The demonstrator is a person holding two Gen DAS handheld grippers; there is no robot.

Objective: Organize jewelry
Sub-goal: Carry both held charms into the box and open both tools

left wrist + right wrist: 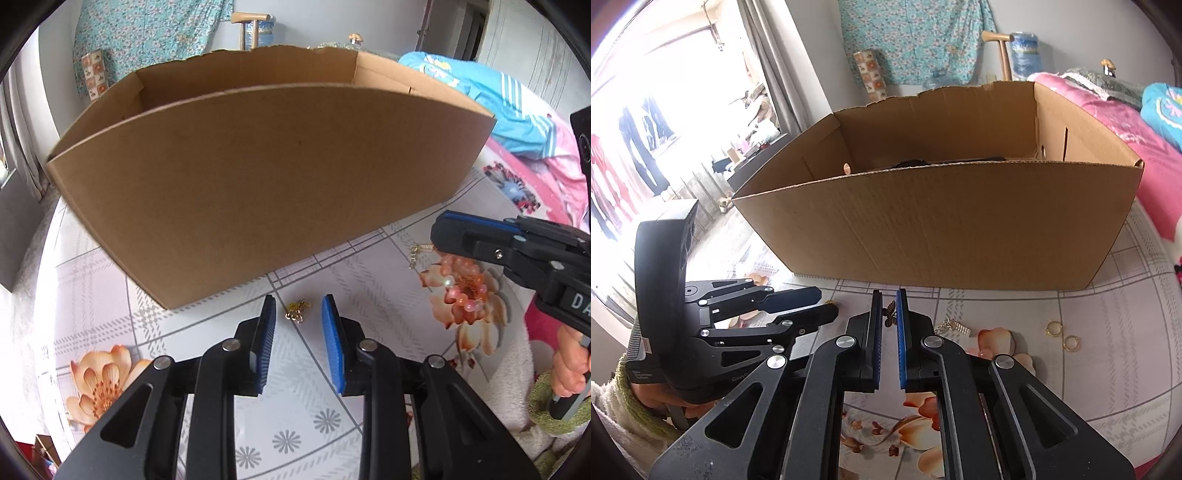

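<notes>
While the left gripper [298, 306] hangs with its blue pads apart, a small gold trinket [296, 310] lies on the flowered tablecloth [369, 280] between their tips, the open cardboard box [258, 177] stands just beyond, and a pink bead bracelet [461, 288] lies to the right under the right gripper [439, 236]. From the right wrist, the right gripper's [889, 306] narrowly parted pads pinch a small butterfly charm [890, 314] at their tips; right of them lie a gold chain [955, 326] and two gold rings [1062, 335], and left of them the left gripper [820, 302] is parted.

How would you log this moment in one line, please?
left tongs: open, straddling charm on table | right tongs: closed on butterfly | box: beyond both | rings, chain: on table
</notes>
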